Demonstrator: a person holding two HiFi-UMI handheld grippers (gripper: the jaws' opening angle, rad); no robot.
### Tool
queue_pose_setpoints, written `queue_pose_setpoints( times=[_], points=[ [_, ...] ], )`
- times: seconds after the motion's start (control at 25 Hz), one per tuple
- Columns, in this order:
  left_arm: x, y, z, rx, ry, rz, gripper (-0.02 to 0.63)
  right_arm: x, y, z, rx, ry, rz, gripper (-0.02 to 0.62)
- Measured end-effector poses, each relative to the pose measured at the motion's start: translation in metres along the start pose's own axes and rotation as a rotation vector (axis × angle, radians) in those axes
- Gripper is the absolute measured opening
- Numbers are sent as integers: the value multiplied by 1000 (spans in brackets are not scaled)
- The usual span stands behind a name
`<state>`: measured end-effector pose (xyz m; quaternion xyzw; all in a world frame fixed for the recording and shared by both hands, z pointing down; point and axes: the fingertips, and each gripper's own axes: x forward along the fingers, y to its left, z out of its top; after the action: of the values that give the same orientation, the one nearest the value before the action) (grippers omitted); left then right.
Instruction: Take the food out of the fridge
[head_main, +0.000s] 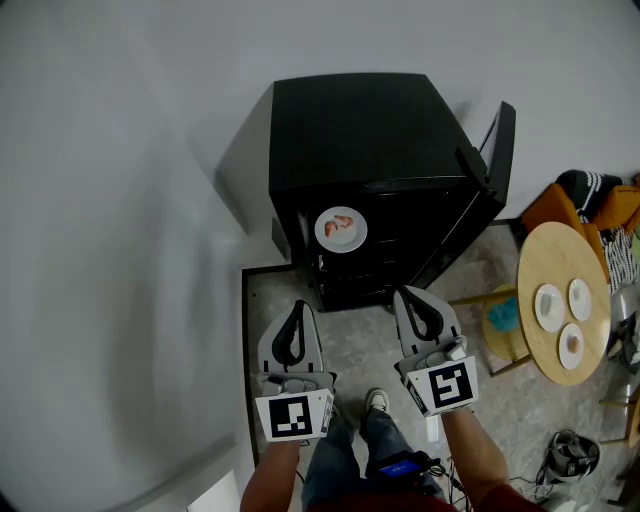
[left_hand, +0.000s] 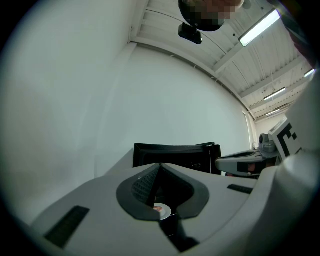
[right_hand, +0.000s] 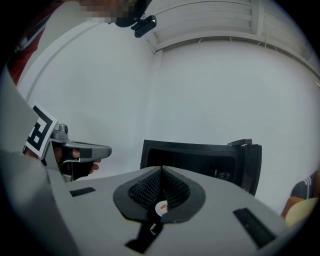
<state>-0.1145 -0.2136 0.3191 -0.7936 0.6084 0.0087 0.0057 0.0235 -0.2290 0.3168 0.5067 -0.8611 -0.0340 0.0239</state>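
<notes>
Holding left gripper (head_main: 299, 304) and right gripper (head_main: 401, 293) in front of the open fridge (head_main: 370, 130), both pinched closed, empty, well short of the food (head_main: 340, 224) inside.

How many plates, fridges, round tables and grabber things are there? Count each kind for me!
Plates: 4 (fridge plate; table plates)
Fridge: 1
Round table: 1
Grippers: 2 (left gripper, right gripper)
Total: 8
</notes>
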Motion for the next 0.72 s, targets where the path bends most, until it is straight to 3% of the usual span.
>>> queue_pose_setpoints(
  times=[0.2, 0.6, 0.72],
  points=[
    [7, 1, -6, -48, -9, 17, 12, 5, 0, -15, -14, 29, 9, 22],
    [13, 7, -42, -31, 6, 21, 12, 20, 3, -43, 0, 13, 4, 21],
    [16, 6, -53, -87, -3, 40, 12, 22, 5, -59, -6, 36, 8, 21]
  ],
)
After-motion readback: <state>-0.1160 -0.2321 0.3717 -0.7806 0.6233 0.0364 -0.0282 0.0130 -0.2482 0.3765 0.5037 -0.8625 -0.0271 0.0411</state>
